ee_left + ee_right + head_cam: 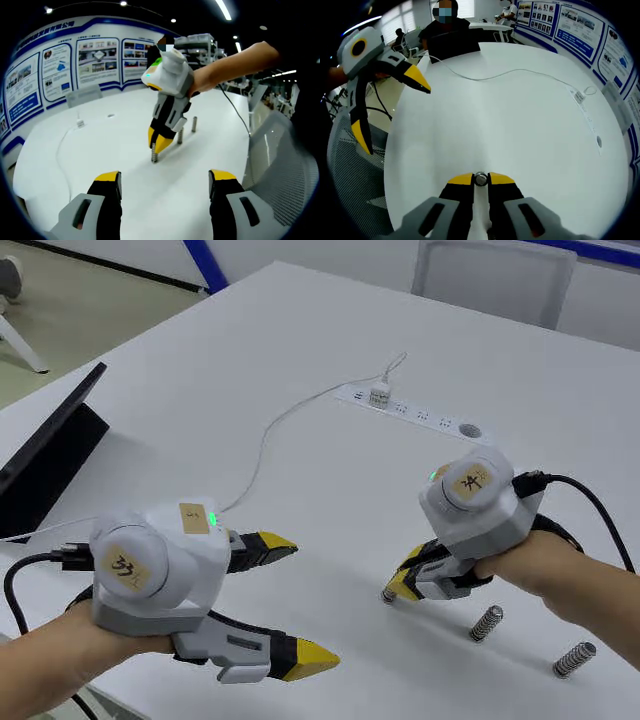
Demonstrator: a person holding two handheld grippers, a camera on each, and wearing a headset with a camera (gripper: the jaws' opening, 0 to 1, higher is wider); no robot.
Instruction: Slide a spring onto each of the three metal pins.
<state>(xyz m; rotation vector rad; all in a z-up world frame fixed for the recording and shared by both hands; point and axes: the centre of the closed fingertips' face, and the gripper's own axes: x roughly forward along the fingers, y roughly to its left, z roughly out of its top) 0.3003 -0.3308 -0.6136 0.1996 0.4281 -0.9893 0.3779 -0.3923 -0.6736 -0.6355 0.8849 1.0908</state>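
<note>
Spring (154, 156), perhaps, half-hidden between right gripper (480, 180) tips

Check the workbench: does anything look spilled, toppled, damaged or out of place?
Nothing stands out. The middle spring and right-hand spring stand upright on the table; the right gripper is shut on the third spring; the left gripper is open, holding nothing.

In the lower left of the head view, the left gripper (310, 602) lies level, held by the left hand (70, 650), its yellow-tipped jaws spread wide and pointing right. Its own view shows the same wide gap (165, 175). The right gripper (400, 585) sits at centre right, tilted down and leftward, with the right forearm (575, 585) reaching in from the right edge. Its jaws are pinched together on a spring (480, 178).
</note>
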